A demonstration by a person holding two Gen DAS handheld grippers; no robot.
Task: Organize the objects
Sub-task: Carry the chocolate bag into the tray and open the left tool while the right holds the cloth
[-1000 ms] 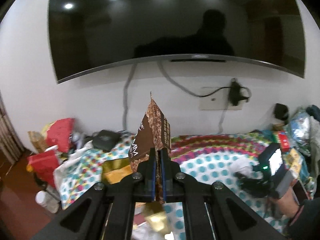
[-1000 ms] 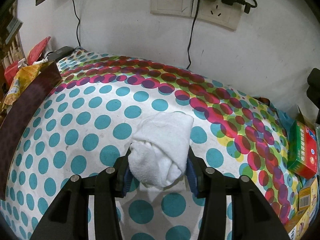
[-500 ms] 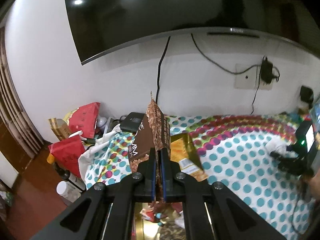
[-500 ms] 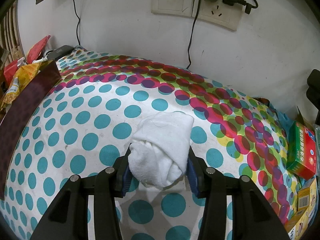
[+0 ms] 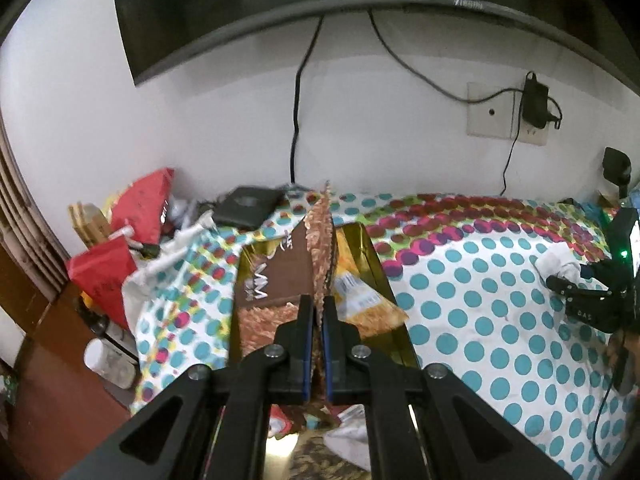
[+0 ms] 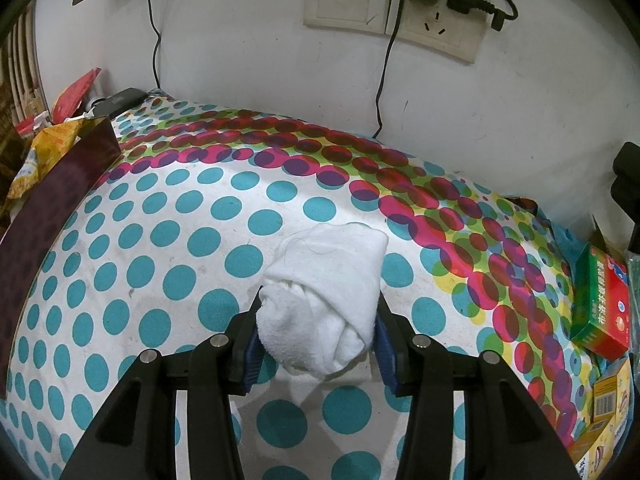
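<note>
My left gripper [image 5: 318, 308] is shut on the edge of a flat brown snack packet [image 5: 288, 276], which hangs over a gold-lined box [image 5: 384, 280] at the table's left end. In the box lies a yellow packet [image 5: 356, 296]. My right gripper [image 6: 318, 332] is shut on a rolled white towel [image 6: 324, 296], held low over the polka-dot tablecloth [image 6: 160, 240]. In the left wrist view the right gripper [image 5: 576, 280] and its towel [image 5: 558, 264] show at the far right. The box's dark outer wall [image 6: 52, 200] stands at the left in the right wrist view.
Red bags [image 5: 132, 216] and a black device [image 5: 248, 204] crowd the table's back left corner. A green and red carton [image 6: 604, 300] and other boxes [image 6: 608, 400] sit at the right edge. Cables hang from wall sockets [image 6: 400, 12]; a television [image 5: 320, 0] hangs above.
The left gripper has come down and tilted lower with the brown packet, which now hangs over the gold box. The right gripper and towel have stayed put.
</note>
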